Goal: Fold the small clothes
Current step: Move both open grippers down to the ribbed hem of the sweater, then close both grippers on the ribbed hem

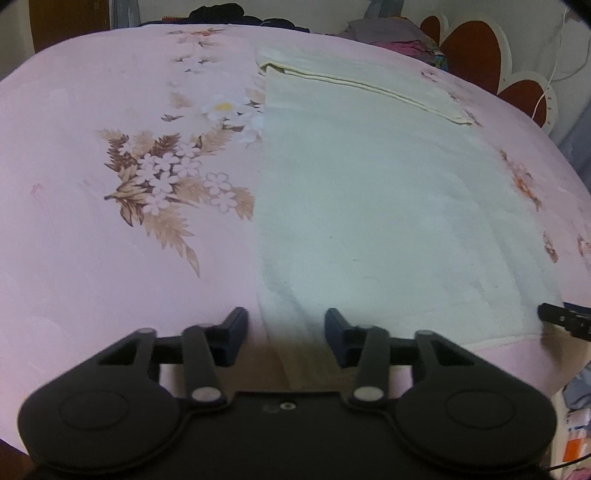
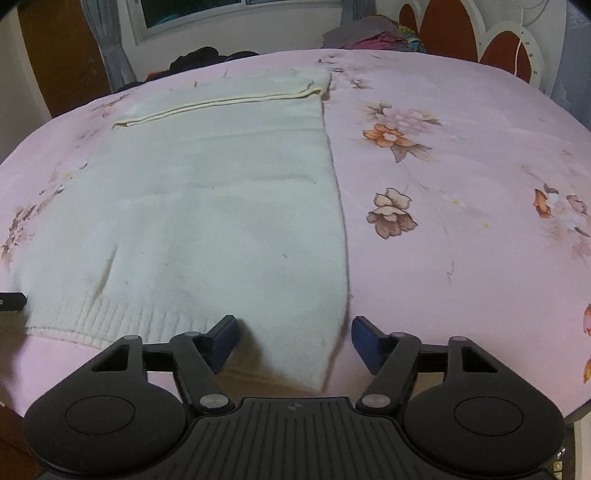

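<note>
A cream knit garment (image 1: 369, 206) lies flat on the pink floral bedsheet (image 1: 92, 240), its far end folded over in a band. My left gripper (image 1: 286, 317) stands open over the garment's near left corner, one finger over the sheet and the other over the cloth. In the right wrist view the same garment (image 2: 192, 221) shows its ribbed hem near me. My right gripper (image 2: 294, 325) is open astride the near right corner, cloth lying between the fingers with the pads clear of it. Each gripper's tip peeks into the other's view at the edge.
Stacked clothes (image 2: 369, 33) sit at the bed's far side, with a dark heap (image 2: 207, 55) further left. A white and red-brown petal-shaped headboard (image 2: 491, 44) rises at the right. A window (image 2: 236, 11) and curtain are behind. The sheet (image 2: 461, 184) right of the garment carries only its flower print.
</note>
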`<action>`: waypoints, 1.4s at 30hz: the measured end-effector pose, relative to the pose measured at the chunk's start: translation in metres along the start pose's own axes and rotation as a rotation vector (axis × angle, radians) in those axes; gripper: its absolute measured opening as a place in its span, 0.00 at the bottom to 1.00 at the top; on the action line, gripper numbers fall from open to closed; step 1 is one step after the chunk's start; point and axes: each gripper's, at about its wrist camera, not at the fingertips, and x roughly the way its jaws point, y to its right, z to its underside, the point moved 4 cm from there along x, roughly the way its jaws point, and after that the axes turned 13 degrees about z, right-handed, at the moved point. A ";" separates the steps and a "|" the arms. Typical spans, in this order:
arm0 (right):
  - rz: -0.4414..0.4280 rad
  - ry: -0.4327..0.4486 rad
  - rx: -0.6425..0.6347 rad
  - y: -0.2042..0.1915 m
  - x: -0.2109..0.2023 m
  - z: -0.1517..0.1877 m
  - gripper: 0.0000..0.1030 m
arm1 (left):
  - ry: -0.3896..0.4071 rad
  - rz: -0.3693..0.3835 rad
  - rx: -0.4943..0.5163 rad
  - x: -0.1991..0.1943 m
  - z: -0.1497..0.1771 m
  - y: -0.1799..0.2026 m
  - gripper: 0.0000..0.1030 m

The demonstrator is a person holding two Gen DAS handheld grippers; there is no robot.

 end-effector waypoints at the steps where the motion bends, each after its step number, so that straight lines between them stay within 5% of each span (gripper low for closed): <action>1: -0.002 -0.002 -0.003 -0.001 0.000 0.000 0.59 | 0.000 0.006 -0.005 0.000 0.000 0.000 0.34; 10: -0.002 -0.003 -0.016 -0.002 0.001 -0.001 0.55 | -0.042 -0.015 0.037 0.007 -0.004 0.018 0.15; 20: 0.001 -0.004 -0.030 -0.005 -0.001 -0.002 0.43 | -0.033 -0.042 0.104 0.007 0.005 0.031 0.08; 22: 0.002 -0.002 -0.030 -0.004 -0.001 -0.001 0.30 | -0.036 -0.036 0.103 0.007 0.005 0.031 0.08; 29: -0.010 -0.005 -0.006 0.001 -0.002 -0.002 0.21 | -0.046 -0.033 0.112 0.008 0.002 0.033 0.07; 42: -0.043 -0.022 0.024 0.009 0.001 -0.008 0.10 | -0.052 0.101 0.014 0.004 -0.009 0.018 0.06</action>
